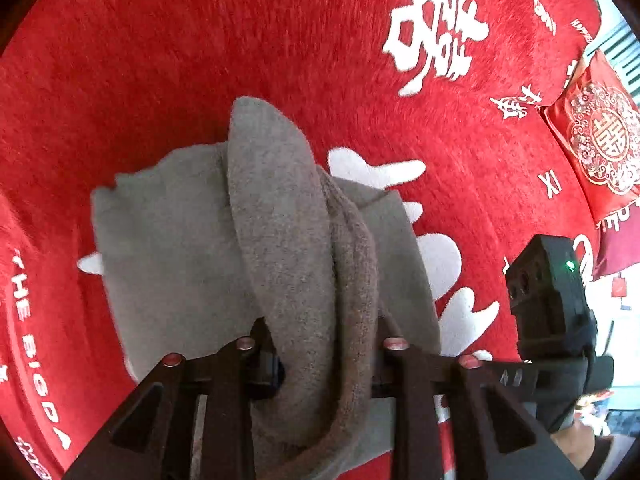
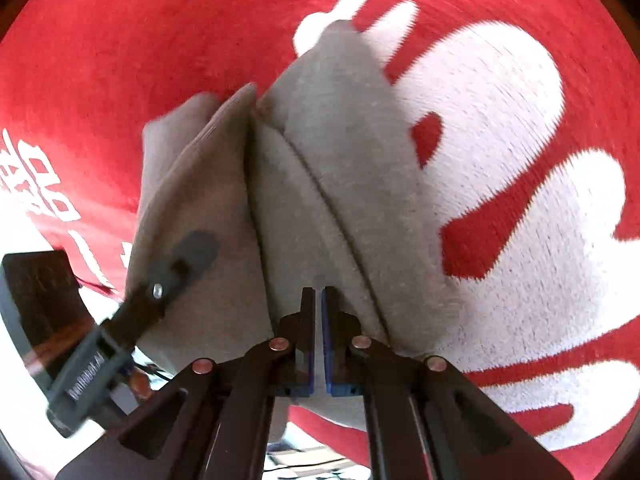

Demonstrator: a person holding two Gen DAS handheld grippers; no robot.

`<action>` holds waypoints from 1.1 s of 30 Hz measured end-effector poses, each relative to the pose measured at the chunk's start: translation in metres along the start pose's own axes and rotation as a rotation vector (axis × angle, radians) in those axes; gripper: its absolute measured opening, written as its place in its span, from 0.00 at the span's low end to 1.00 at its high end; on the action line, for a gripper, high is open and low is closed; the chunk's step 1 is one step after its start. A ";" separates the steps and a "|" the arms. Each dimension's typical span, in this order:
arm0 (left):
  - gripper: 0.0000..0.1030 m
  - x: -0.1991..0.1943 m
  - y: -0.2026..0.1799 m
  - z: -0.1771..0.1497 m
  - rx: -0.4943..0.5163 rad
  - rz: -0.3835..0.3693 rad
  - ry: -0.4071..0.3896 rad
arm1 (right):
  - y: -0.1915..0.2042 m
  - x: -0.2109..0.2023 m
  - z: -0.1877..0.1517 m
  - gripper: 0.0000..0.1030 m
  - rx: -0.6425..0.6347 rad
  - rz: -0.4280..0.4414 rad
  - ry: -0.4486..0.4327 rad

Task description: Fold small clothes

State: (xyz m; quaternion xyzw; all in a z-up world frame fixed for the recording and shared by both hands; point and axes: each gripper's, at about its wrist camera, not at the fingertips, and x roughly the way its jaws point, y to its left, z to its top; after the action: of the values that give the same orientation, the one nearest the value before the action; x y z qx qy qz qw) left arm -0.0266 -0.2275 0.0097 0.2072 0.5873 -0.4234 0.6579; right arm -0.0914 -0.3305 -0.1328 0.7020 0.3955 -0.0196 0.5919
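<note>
A small grey fleece garment [image 1: 168,240] lies partly on the red blanket [image 1: 200,48], with a thick fold of it [image 1: 288,240] lifted up. My left gripper [image 1: 320,364] has its jaws apart around that bunched fold and grips it. In the right wrist view the same grey garment [image 2: 340,168] hangs in folds in front of the camera. My right gripper [image 2: 319,300] has its blue-padded jaws pressed together on the garment's near edge. The left gripper's finger [image 2: 176,264] shows at the lower left of that view, touching the cloth. The right gripper's body [image 1: 548,300] shows at the right of the left wrist view.
The red blanket carries large white characters [image 1: 436,32] and white lettering [image 1: 24,300]. A red embroidered cushion [image 1: 600,140] lies at the far right. The blanket's white pattern [image 2: 500,160] fills the right of the right wrist view.
</note>
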 end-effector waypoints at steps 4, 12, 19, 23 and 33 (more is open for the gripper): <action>0.87 -0.041 0.007 -0.012 0.017 0.055 -0.123 | -0.009 0.000 0.009 0.64 0.122 0.218 -0.017; 0.87 -0.058 0.072 -0.027 -0.143 0.160 -0.076 | -0.020 -0.006 0.026 0.79 0.236 0.359 0.008; 0.87 -0.022 0.129 -0.064 -0.234 0.288 0.028 | 0.031 0.016 0.024 0.79 0.003 0.087 0.195; 0.87 -0.018 0.125 -0.071 -0.269 0.303 0.035 | 0.059 0.014 0.015 0.79 -0.118 -0.035 0.233; 0.87 -0.014 0.042 -0.054 -0.076 0.167 -0.012 | 0.065 0.029 0.063 0.75 -0.164 -0.224 0.221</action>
State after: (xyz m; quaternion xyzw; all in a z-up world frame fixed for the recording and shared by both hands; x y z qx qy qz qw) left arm -0.0249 -0.1585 0.0014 0.2278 0.5797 -0.3460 0.7017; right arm -0.0060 -0.3670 -0.1129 0.6009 0.5340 0.0243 0.5942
